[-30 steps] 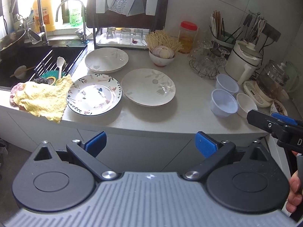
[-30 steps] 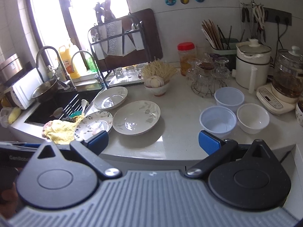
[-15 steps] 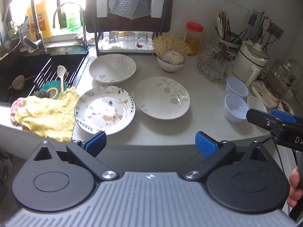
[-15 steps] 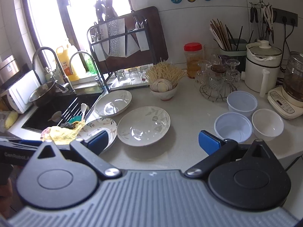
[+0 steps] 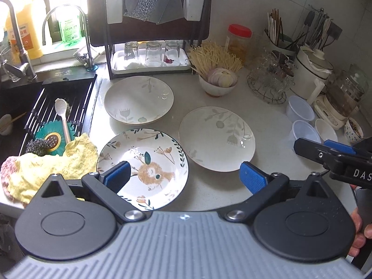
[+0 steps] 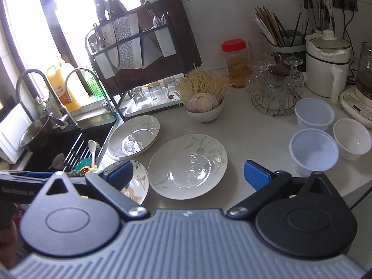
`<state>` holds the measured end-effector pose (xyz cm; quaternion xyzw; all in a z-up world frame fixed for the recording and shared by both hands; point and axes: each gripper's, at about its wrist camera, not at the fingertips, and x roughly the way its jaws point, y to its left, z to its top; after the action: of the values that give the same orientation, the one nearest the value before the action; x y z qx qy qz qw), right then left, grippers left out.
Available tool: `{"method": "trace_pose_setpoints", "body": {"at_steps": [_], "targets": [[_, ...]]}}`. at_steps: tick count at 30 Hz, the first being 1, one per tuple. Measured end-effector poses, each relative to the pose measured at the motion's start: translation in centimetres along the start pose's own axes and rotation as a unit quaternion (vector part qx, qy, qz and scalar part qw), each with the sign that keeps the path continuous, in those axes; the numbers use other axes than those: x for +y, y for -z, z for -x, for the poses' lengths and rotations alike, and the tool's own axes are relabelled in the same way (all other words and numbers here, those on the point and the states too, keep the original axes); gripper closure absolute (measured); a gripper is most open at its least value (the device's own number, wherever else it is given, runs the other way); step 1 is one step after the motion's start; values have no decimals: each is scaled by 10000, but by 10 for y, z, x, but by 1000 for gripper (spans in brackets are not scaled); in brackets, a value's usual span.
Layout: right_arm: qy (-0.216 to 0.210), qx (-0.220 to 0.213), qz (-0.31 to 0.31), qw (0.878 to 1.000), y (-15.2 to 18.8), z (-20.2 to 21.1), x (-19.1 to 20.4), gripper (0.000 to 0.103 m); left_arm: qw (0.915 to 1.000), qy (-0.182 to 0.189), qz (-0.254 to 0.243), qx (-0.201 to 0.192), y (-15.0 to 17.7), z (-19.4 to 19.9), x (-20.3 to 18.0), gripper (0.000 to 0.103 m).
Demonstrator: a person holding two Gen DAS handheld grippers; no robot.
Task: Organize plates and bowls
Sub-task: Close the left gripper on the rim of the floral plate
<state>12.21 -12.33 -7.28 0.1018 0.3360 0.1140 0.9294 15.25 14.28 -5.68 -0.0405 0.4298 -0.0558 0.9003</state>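
Three plates lie on the counter: a rabbit-patterned plate [image 5: 148, 167] at the front, a pale leaf-print plate [image 5: 216, 137] to its right, and another pale plate [image 5: 138, 99] behind, by the sink. My left gripper [image 5: 183, 177] hovers open over the front edge, its left pad above the rabbit plate. My right gripper [image 6: 188, 174] is open too, just in front of the leaf-print plate [image 6: 188, 165]. Two clear plastic bowls [image 6: 313, 150] [image 6: 313, 114] and a white bowl [image 6: 352, 138] stand at the right.
A sink [image 5: 34, 107] with a rack, brush and yellow cloth [image 5: 46, 162] is on the left. A dish rack with glasses [image 5: 148, 55], a bowl of garlic and noodles [image 5: 218, 81], a glass-cup stand [image 5: 269, 81], a kettle and a cooker line the back.
Both grippers have moved forward and closer to the counter; the plates now appear larger and nearer. Neither gripper has taken hold of anything.
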Motion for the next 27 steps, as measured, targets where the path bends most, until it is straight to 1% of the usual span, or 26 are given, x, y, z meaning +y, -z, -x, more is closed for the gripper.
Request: {"method": "trace_pose_setpoints", "body": {"at_steps": [1, 4, 10, 12, 14, 18, 20, 21, 22, 23, 24, 27], "targets": [[-8, 27, -16, 10000, -1, -5, 3, 0, 10000, 17, -33, 18, -1, -5, 5, 2], [-324, 126, -151, 9993, -1, -19, 12, 0, 9999, 43, -95, 31, -7, -19, 21, 2], [-330, 328, -315, 9984, 2, -50, 34, 0, 9994, 205, -219, 154, -20, -41, 52, 2], [-263, 415, -382, 9981, 5, -61, 40, 0, 9987, 341, -311, 194, -23, -51, 63, 2], [-158, 373, -486, 9980, 8, -68, 43, 1, 9983, 402, -331, 261, -24, -60, 73, 2], [-196, 531, -840, 9949, 14, -84, 42, 5, 9971, 535, -241, 481, -27, -82, 93, 2], [-142, 663, -975, 9929, 18, -93, 41, 6, 9962, 472, -387, 614, -28, -95, 100, 2], [-233, 751, -1125, 9905, 20, -99, 39, 7, 9960, 422, -472, 629, -27, -101, 103, 2], [-350, 851, -1326, 9869, 23, -105, 36, 11, 9958, 399, -505, 650, -27, -105, 107, 2], [-415, 936, -1502, 9833, 26, -111, 33, 17, 9952, 409, -506, 725, -27, -111, 111, 2], [-442, 1029, -1613, 9805, 29, -117, 31, 19, 9945, 456, -483, 807, -26, -117, 116, 2], [-455, 1175, -1803, 9755, 34, -131, 27, 21, 9934, 492, -345, 974, -26, -134, 130, 2]]}}
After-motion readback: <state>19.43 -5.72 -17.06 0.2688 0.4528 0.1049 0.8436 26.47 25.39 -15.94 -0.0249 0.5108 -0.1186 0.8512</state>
